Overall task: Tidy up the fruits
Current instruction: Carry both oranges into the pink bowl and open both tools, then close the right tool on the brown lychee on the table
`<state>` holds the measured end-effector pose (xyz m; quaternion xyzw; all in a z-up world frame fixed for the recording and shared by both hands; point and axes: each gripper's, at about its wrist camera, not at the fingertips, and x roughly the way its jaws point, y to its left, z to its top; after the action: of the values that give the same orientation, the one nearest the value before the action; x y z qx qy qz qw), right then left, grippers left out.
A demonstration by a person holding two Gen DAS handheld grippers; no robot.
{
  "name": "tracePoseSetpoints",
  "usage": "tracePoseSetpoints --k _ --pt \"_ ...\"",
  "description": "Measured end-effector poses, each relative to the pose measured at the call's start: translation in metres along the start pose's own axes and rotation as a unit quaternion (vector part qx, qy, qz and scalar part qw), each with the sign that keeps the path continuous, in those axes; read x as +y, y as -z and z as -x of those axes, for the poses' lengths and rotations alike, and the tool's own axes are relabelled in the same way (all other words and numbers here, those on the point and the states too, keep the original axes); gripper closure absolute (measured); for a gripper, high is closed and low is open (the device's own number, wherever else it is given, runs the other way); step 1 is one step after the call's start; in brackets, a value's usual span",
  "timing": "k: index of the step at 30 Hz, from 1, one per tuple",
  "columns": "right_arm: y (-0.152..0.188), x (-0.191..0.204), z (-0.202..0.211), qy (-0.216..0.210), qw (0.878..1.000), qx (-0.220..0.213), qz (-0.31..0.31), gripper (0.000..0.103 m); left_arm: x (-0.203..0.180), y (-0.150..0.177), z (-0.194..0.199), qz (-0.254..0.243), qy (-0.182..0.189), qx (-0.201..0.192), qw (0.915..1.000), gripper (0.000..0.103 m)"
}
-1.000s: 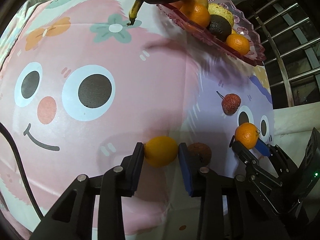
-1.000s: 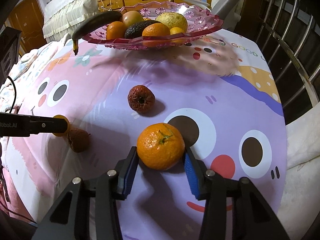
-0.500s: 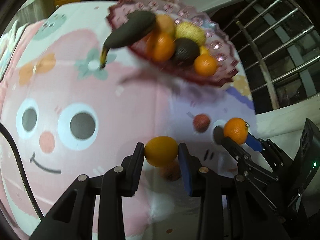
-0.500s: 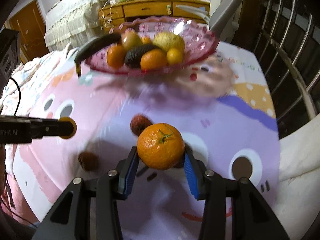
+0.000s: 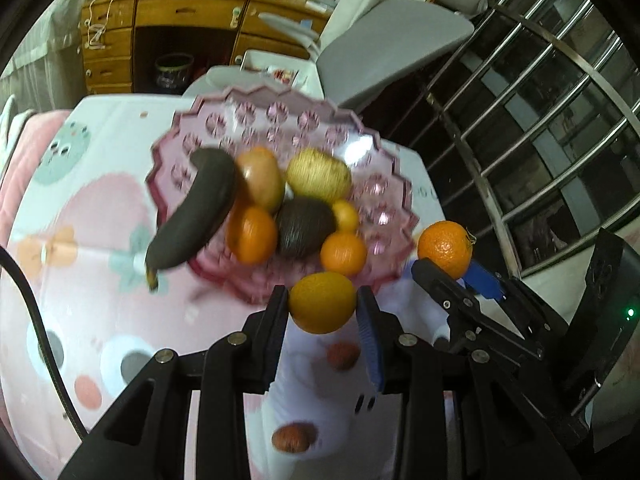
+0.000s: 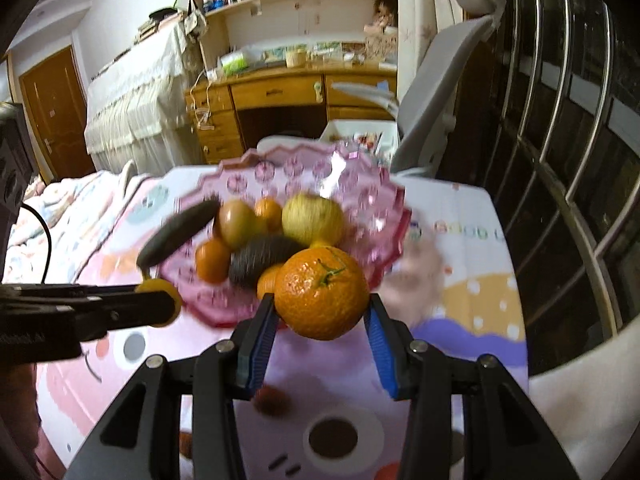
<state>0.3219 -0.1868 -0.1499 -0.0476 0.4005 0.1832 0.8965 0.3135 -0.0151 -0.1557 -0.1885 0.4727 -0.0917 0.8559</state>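
Nearest in the left wrist view, the left claw [image 5: 322, 306] is closed on a smooth yellow-orange fruit [image 5: 322, 303], its black finger and blue pad pressing the fruit's two sides, and the fruit hangs above the table [image 5: 80, 280] just short of the near rim of the pink bowl [image 5: 384, 200]. Below the claw, two small reddish-brown fruits lie on the cartoon-printed cloth: one [image 5: 342, 355] just under the blue pad, the other [image 5: 292, 437] lower in the picture between the claw's arms. To the right in the same view, the right claw [image 5: 448, 264] holds a mandarin [image 5: 445, 247] beside the bowl's right edge. In the right wrist view that right claw [image 6: 321, 312] is shut against the mandarin [image 6: 321, 294], green stem facing up, with blue pads on both flanks, and the fruit sits in front of the bowl's [image 6: 384, 208] near rim; the left claw [image 6: 160, 304] reaches in from the left side with its yellow-orange fruit [image 6: 159, 286] partly hidden by the black finger. Farther on, the pink bowl carries a dark banana [image 5: 192, 216] hanging out over its left rim, a dark avocado [image 5: 304, 226], several oranges [image 5: 251, 234], a brownish round fruit [image 5: 262, 180] and a pale yellow one [image 5: 319, 176]. Beyond the table stand a grey chair [image 5: 384, 40], a wooden desk [image 5: 168, 32] and, to the right, a metal railing [image 5: 540, 100].
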Motion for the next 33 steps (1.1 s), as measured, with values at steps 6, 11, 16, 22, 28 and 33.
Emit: tracePoseSetpoints --k 6,11,16,22,28,33 --pt "-0.014 -0.001 -0.011 -0.003 1.0 -0.012 -0.005 0.058 -0.002 -0.018 -0.005 -0.003 0.001 -0.022 0.9998 0.07" --pt "-0.016 -0.001 -0.019 0.001 1.0 -0.009 -0.008 0.058 -0.003 -0.023 -0.013 0.001 -0.003 -0.02 0.9998 0.069" --pt "-0.017 -0.008 -0.028 -0.009 1.0 0.008 -0.025 0.056 -0.001 -0.022 -0.012 0.002 -0.01 -0.021 0.9997 0.044" --pt "-0.013 -0.014 -0.023 -0.015 0.999 0.008 -0.04 0.052 0.005 -0.012 -0.007 0.005 -0.022 -0.012 0.9997 0.044" --pt "-0.001 -0.018 -0.016 -0.02 0.998 0.023 -0.055 0.052 0.014 0.01 -0.003 0.009 -0.027 0.014 0.9995 0.044" --pt "0.016 -0.019 -0.013 -0.036 0.995 0.05 -0.082 0.052 0.02 0.028 0.001 0.014 -0.031 0.035 0.9988 0.043"
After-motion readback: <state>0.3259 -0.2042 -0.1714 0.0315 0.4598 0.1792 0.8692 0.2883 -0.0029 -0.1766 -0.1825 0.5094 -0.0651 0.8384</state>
